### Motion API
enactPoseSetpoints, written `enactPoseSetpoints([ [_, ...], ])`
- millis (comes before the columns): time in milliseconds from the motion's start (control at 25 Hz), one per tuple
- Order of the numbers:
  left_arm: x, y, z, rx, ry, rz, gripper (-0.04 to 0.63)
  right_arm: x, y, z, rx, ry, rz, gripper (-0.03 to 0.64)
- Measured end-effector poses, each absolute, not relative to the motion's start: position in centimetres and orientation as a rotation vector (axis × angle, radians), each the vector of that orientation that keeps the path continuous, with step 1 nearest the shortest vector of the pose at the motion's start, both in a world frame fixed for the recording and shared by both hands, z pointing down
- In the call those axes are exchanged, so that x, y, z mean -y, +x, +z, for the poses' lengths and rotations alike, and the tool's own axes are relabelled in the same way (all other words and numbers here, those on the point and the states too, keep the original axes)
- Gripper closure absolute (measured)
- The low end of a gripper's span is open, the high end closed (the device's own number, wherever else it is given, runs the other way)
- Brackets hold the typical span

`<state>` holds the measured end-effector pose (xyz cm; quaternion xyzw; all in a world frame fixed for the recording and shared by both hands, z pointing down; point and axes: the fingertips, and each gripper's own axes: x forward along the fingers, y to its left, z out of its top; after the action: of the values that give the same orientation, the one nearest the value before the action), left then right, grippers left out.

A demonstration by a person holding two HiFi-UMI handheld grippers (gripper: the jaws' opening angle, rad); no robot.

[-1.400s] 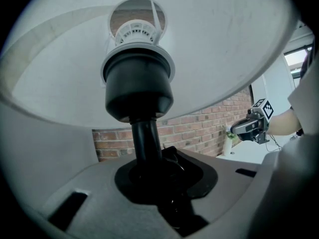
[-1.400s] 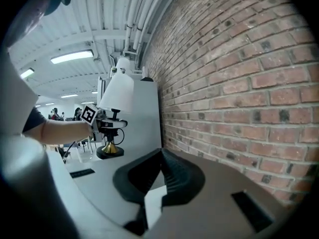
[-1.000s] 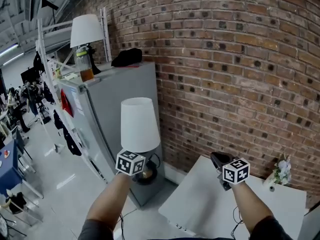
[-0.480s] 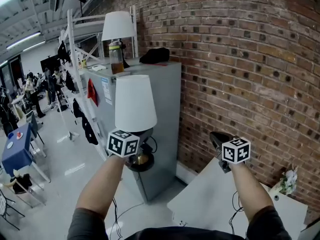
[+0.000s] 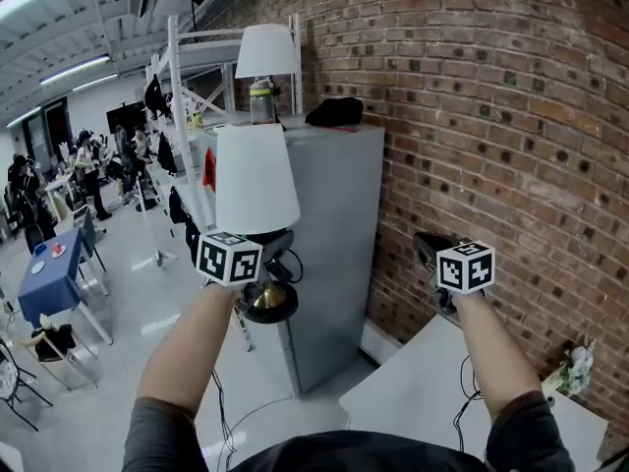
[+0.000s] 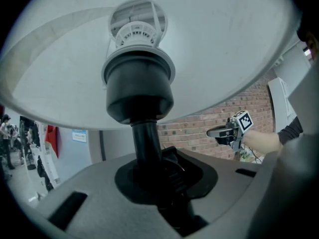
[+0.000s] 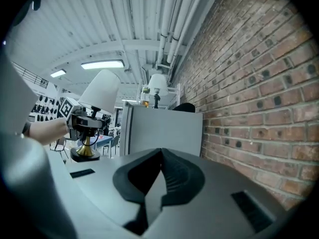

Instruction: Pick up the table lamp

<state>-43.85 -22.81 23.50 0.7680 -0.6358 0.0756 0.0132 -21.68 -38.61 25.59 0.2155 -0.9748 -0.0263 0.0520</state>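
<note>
Lifted higher than a second ago, the table lamp (image 5: 257, 180) now hangs in mid-air in front of the grey cabinet (image 5: 334, 224). Both hands have risen with it, and the white tabletop (image 5: 432, 401) lies well below the right one.

The left hand-held gripper (image 5: 267, 252) is clamped on the lamp's black stem (image 6: 146, 142) just under the socket, its jaws narrow around it. The lamp stands upright in that grip, its brass base (image 5: 267, 301) clear of any surface. A loop of cord (image 5: 296, 264) shows beside the stem. The right hand-held gripper (image 7: 159, 169) carries nothing. Its jaws are pressed together, and it is held well apart from the lamp, near the brick wall (image 5: 511, 116). A second lamp (image 5: 267, 52) stands on top of the cabinet.

By its looks the lamp is light at the shade and weighted at the base, so it should hang steady from a hold high on the stem. The stem appears stiff, slim and smooth — firm enough to pinch, but liable to twist or slide if the grip slackens. The white shade (image 5: 256, 177) looks thin and easily dented, no place for jaws. The stem, or the base as a second support for the spare gripper, is the sound place to hold. The trailing cord could snag.
</note>
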Motion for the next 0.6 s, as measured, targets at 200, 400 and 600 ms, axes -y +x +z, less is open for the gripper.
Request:
enactPoseSetpoints([
  [200, 21.0, -45.4, 22.5, 2.007, 2.358, 0.228, 0.514, 38.1, -23.0, 24.4, 2.970, 0.625, -0.074, 0.623],
  [400, 19.9, -46.0, 22.0, 2.028, 2.336, 0.239, 0.514, 37.9, -23.6, 23.8, 2.969, 0.619, -0.089, 0.623],
  [600, 19.7, -45.8, 21.5, 2.018, 2.345, 0.223, 0.514, 37.9, -23.9, 23.2, 2.975, 0.615, -0.094, 0.623],
])
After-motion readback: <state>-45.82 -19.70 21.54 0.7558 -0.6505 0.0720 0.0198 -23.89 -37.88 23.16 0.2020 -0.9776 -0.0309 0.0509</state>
